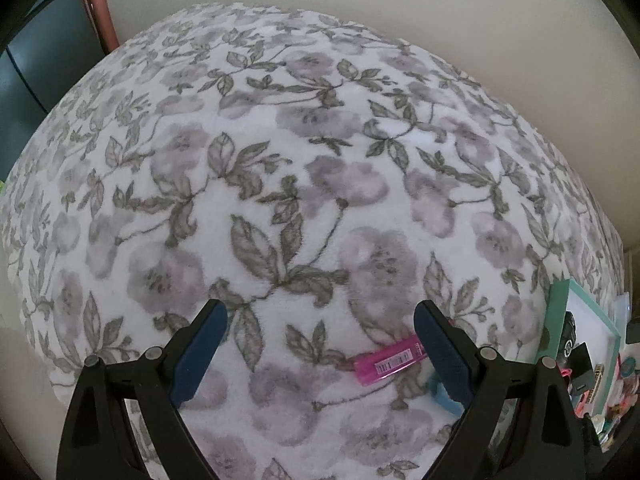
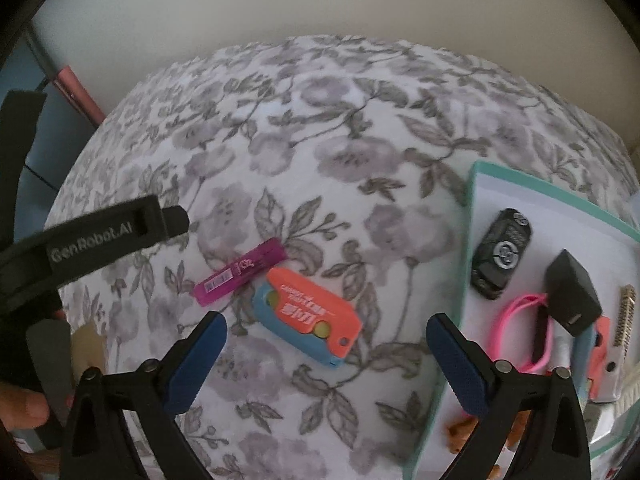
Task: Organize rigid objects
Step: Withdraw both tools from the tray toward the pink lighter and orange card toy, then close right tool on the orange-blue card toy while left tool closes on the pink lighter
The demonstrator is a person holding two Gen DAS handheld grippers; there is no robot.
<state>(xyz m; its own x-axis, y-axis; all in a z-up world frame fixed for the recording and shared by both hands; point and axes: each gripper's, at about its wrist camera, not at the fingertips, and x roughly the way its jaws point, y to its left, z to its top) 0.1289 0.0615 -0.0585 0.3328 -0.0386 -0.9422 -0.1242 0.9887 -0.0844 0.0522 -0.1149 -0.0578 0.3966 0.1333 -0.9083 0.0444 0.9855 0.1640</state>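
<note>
**Floral blanket, two loose items, a part-filled tray**

A white fleece blanket (image 2: 340, 152) printed with grey flowers covers the surface, with a pale wall behind. On it lie a magenta lead case (image 2: 240, 272) and, just beside it, an orange-and-blue box cutter (image 2: 308, 316). To the right sits a mint-rimmed tray (image 2: 466, 280) holding a black key fob (image 2: 500, 258), a black block (image 2: 572, 292) and a pink band (image 2: 516, 332). The right gripper (image 2: 326, 324) hangs over the cutter, fingers wide and empty. The left gripper (image 1: 320, 312) also stands wide, holding nothing, with the case near its right finger.
</note>
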